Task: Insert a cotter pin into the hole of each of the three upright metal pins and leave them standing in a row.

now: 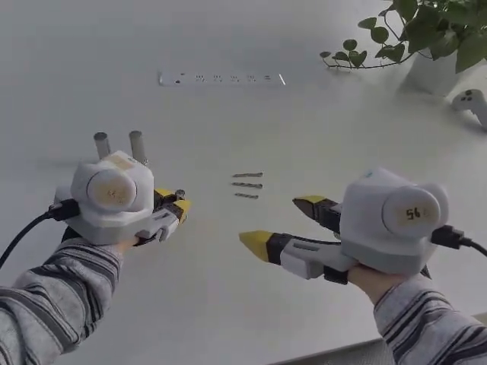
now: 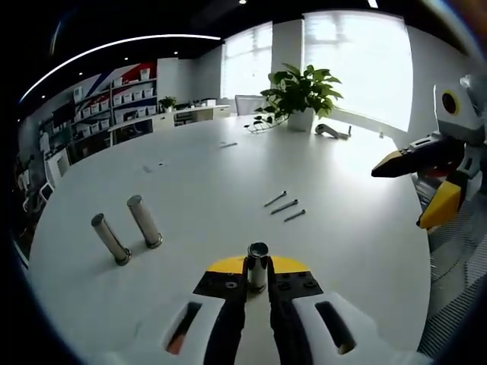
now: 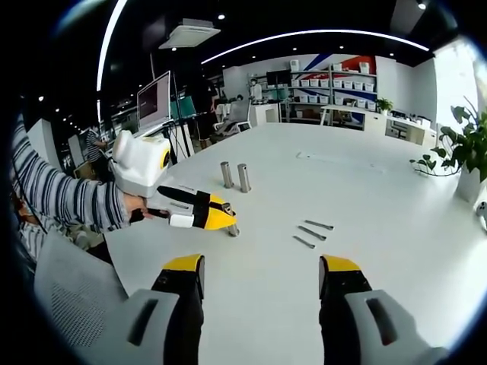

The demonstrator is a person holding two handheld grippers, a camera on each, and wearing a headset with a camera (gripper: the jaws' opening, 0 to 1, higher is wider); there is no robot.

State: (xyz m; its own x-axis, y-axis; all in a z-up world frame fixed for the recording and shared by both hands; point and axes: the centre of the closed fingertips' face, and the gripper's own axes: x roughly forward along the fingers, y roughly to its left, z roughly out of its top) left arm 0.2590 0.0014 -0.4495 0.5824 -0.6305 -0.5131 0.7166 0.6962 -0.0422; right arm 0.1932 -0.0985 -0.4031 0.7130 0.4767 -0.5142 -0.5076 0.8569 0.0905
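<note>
In the head view, we are holding the left gripper low over the white table, and its jaws are pinching the held pin. The two standing pins are waiting just behind it. The three cotter pins are lying side by side between the grippers. The right gripper is hanging with its jaws spread wide. A power strip and a plant are sitting farther back.

In the left gripper view, the jaws are clamping the held pin upright, with the standing pins to its left.

In the right gripper view, our own jaws are gaping apart, pointing toward the cotter pins.
</note>
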